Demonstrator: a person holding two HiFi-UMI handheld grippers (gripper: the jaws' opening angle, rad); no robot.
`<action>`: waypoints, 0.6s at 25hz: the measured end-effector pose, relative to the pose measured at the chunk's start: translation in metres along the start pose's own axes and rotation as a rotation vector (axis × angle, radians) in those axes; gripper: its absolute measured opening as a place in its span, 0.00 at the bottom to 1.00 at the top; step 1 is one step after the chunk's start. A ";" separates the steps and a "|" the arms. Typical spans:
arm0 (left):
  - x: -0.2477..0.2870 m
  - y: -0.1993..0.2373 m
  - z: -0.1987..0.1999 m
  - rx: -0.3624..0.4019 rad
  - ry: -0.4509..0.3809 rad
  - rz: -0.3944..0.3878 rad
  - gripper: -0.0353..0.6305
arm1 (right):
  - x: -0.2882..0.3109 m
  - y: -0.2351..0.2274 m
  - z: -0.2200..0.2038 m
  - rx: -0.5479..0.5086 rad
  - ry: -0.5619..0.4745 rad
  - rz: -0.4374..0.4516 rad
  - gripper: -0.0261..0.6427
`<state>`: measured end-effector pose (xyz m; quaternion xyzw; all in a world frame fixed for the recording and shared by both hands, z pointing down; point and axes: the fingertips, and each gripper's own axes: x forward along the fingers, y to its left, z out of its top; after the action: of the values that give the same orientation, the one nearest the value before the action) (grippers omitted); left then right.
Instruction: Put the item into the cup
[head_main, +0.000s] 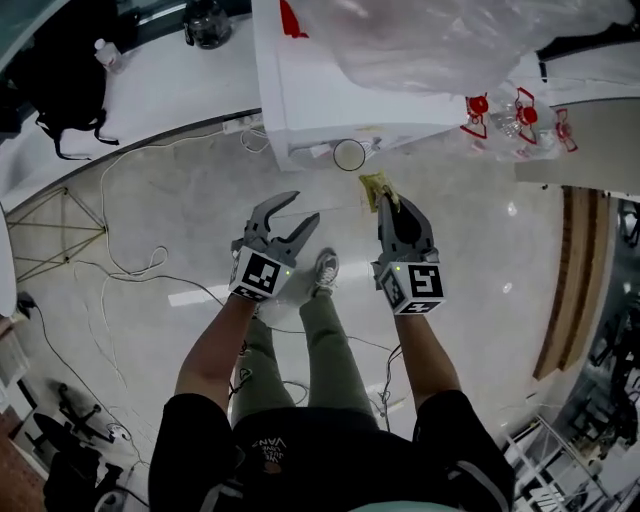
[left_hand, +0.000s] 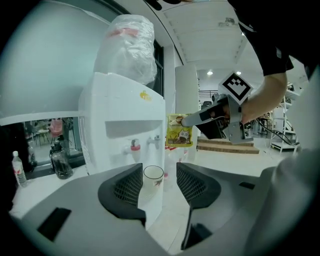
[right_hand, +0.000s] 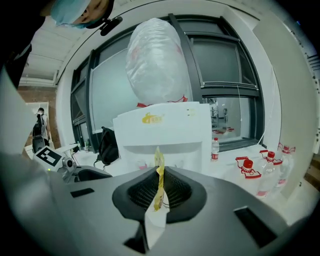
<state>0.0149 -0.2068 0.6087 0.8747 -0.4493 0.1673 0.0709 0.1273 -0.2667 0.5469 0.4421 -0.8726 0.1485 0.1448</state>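
A clear empty cup (head_main: 349, 155) stands on the drip shelf of a white water dispenser (head_main: 300, 90). In the left gripper view the cup (left_hand: 153, 176) shows beyond the gap of my left gripper (left_hand: 160, 182), under the taps. My left gripper (head_main: 303, 207) is open and holds nothing, a short way below and left of the cup. My right gripper (head_main: 393, 205) is shut on a small yellow snack packet (head_main: 377, 188), held just right of the cup. The packet (right_hand: 159, 180) sits edge-on between the right pads; its printed face (left_hand: 179, 130) shows in the left gripper view.
A plastic-wrapped water jug (left_hand: 131, 47) tops the dispenser. Red-capped bottles (head_main: 498, 115) stand on the white ledge to the right. A black backpack (head_main: 60, 75) and a dark jar (left_hand: 60, 161) sit on the ledge to the left. Cables (head_main: 130, 255) trail across the floor.
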 end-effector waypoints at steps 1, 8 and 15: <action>0.004 0.002 -0.005 -0.004 -0.003 0.006 0.37 | 0.006 0.000 -0.004 -0.016 0.006 0.007 0.12; 0.036 0.014 -0.033 -0.047 -0.023 0.016 0.40 | 0.050 0.003 -0.023 -0.105 0.039 0.046 0.12; 0.077 0.012 -0.069 -0.038 -0.007 -0.006 0.43 | 0.087 0.001 -0.046 -0.182 0.048 0.076 0.12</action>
<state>0.0308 -0.2537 0.7001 0.8751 -0.4500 0.1557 0.0863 0.0831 -0.3114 0.6220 0.3901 -0.8950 0.0844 0.1994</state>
